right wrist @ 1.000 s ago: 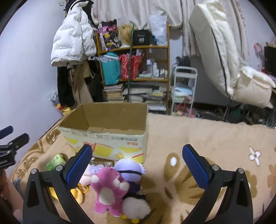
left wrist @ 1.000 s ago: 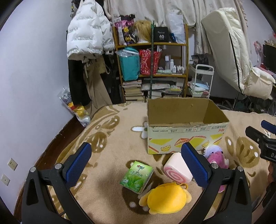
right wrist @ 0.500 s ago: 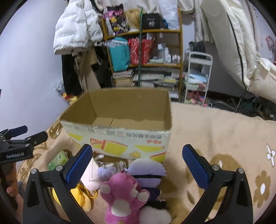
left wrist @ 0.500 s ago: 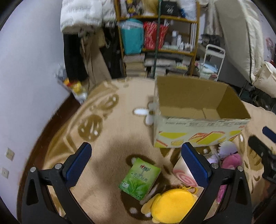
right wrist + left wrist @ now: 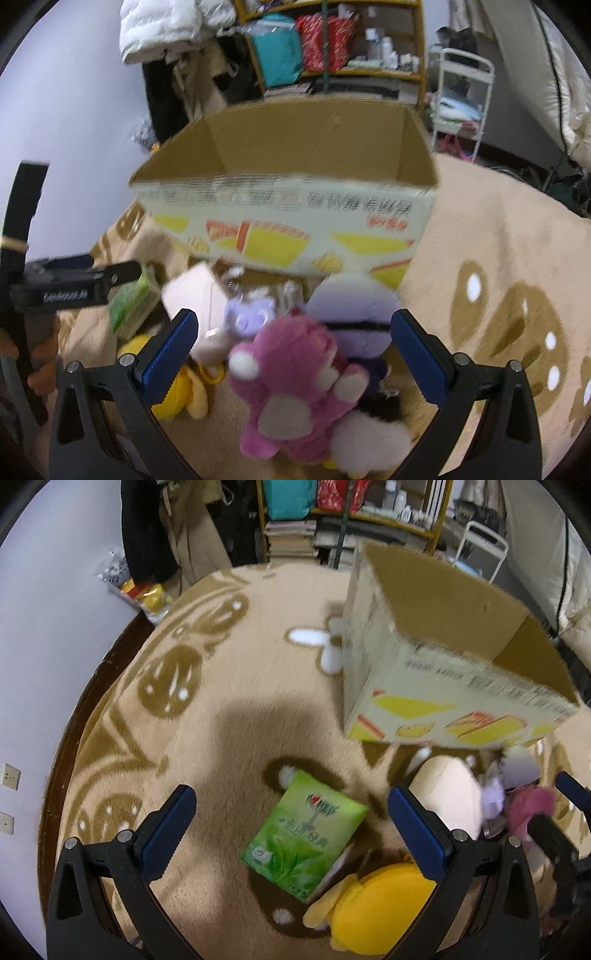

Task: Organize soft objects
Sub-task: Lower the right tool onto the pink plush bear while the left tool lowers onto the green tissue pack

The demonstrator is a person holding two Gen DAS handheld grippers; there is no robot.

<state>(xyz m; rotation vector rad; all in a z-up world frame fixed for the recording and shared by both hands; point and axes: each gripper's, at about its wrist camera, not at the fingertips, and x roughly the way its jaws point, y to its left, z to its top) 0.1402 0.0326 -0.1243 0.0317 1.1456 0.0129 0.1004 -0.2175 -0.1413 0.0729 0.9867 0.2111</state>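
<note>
Nothing is packed yet: the cardboard box (image 5: 288, 173) sits empty, the pink plush (image 5: 295, 384) and green packet (image 5: 304, 845) wait on the blanket, and both my jaws gape apart, holding nothing.

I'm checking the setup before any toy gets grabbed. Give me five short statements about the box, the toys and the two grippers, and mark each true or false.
1. The cardboard box stands open at the top. True.
2. The pink plush bear lies inside the box. False: it lies on the rug in front of the box.
3. The left gripper is open, with the green tissue pack between its fingers in view. True.
4. The right gripper is shut on the bear. False: its fingers stand wide apart and hold nothing.
5. The yellow plush lies beside the green pack. True.
</note>
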